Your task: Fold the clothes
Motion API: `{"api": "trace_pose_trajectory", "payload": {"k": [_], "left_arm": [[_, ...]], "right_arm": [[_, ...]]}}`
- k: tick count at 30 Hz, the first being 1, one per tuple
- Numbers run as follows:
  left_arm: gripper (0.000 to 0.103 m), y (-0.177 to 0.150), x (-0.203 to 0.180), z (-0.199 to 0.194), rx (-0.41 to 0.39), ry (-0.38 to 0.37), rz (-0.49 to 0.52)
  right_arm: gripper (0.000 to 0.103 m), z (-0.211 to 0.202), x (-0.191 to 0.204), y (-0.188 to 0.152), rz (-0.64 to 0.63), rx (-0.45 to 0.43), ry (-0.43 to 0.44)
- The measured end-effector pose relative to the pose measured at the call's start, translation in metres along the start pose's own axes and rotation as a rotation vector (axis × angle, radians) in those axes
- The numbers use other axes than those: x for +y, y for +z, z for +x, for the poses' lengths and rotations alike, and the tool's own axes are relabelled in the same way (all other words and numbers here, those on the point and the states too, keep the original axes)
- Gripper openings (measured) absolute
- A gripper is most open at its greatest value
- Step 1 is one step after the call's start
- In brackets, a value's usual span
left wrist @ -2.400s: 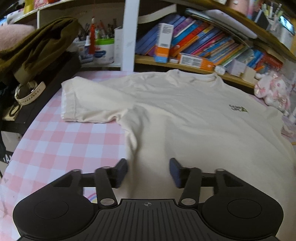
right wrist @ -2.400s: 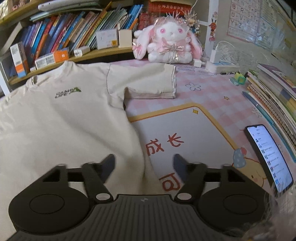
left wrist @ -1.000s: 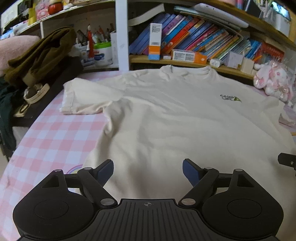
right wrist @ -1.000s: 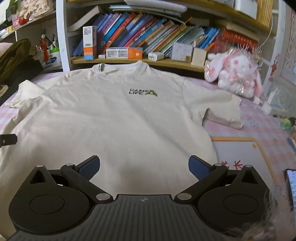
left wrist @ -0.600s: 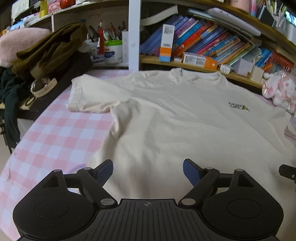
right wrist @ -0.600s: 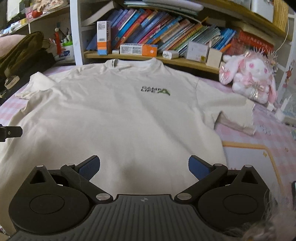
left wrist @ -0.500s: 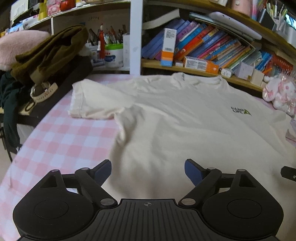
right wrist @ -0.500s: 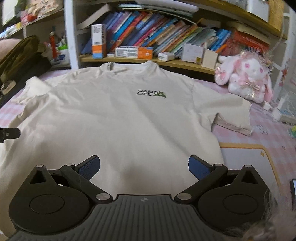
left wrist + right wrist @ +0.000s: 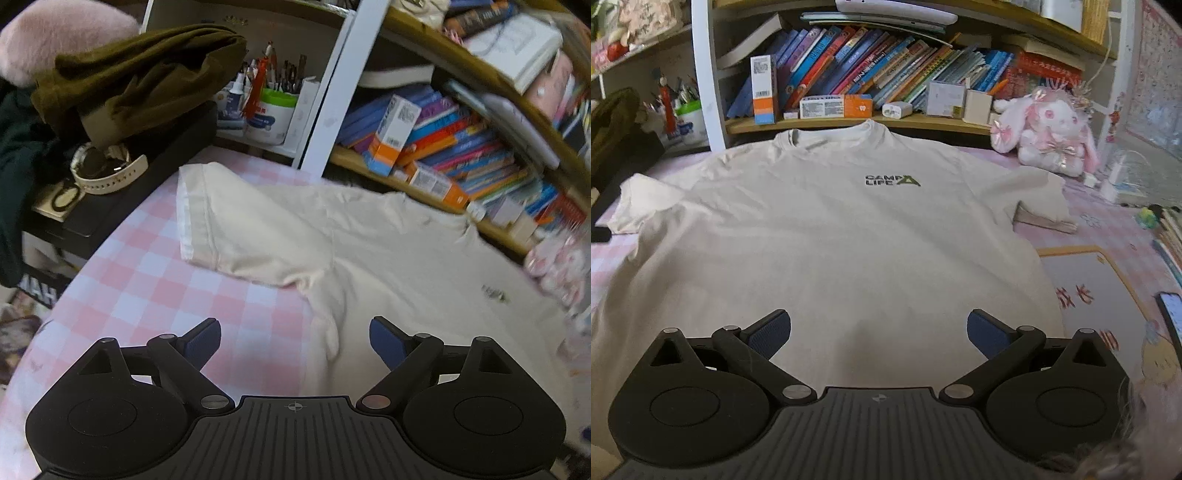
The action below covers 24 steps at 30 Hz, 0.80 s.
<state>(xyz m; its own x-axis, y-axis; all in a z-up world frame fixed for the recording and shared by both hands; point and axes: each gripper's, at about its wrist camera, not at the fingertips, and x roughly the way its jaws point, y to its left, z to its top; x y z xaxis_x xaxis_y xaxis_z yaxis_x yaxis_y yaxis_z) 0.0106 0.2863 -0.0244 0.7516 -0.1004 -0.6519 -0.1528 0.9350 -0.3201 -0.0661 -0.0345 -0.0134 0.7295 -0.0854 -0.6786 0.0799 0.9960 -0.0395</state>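
Note:
A cream T-shirt (image 9: 831, 236) with a small "CAMP LIFE" chest print lies flat and face up on a pink checked tablecloth (image 9: 147, 295), collar toward the bookshelf. In the left wrist view the shirt (image 9: 388, 266) shows its left sleeve (image 9: 229, 229) spread out. My left gripper (image 9: 294, 338) is open and empty, above the shirt's left side edge below the sleeve. My right gripper (image 9: 879, 328) is open and empty, above the shirt's lower middle.
A low bookshelf (image 9: 871, 88) full of books runs along the far edge. A pink plush rabbit (image 9: 1049, 133) sits at the far right. A dark box with olive clothes (image 9: 122, 85) and a watch (image 9: 107, 173) stands at left. A phone (image 9: 1171, 314) lies at right.
My left gripper has swung left and closer toward the shirt's left sleeve and side edge. My right gripper has stayed over the shirt's lower middle. Both stay open.

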Motion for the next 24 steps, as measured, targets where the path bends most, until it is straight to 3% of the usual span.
{"api": "trace_pose_trajectory", "payload": {"k": [3,5,7,9,13,18,20,21,24], "left_arm": [[0.088,0.009,0.024,0.012,0.000,-0.029,-0.109],[0.080,0.015,0.039,0.019,0.000,-0.048,-0.181],[0.063,0.020,0.055,0.027,0.000,-0.067,-0.254],[0.060,0.026,0.071,0.035,0.000,-0.086,-0.327],[0.047,0.036,0.086,0.051,-0.010,-0.045,-0.398],[0.038,0.043,0.101,0.071,-0.019,-0.087,-0.574],[0.026,0.044,0.105,0.078,-0.008,-0.094,-0.631],[0.007,0.043,0.107,0.081,0.003,-0.091,-0.658],[0.003,0.035,0.109,0.069,-0.011,-0.093,-0.722]], "right_arm": [[0.103,-0.002,0.010,-0.005,0.022,0.016,-0.038],[0.103,-0.003,0.016,-0.009,0.037,0.026,-0.063],[0.103,-0.004,0.023,-0.012,0.047,0.036,-0.078],[0.103,-0.005,0.030,-0.014,0.040,0.037,-0.084],[0.103,-0.009,0.040,-0.016,0.029,0.028,-0.088],[0.103,-0.014,0.045,-0.015,0.020,0.008,-0.100],[0.103,-0.015,0.046,-0.015,0.019,0.008,-0.107],[0.103,-0.016,0.047,-0.015,0.018,0.007,-0.110],[0.103,-0.016,0.050,-0.014,0.013,0.007,-0.112]]}}
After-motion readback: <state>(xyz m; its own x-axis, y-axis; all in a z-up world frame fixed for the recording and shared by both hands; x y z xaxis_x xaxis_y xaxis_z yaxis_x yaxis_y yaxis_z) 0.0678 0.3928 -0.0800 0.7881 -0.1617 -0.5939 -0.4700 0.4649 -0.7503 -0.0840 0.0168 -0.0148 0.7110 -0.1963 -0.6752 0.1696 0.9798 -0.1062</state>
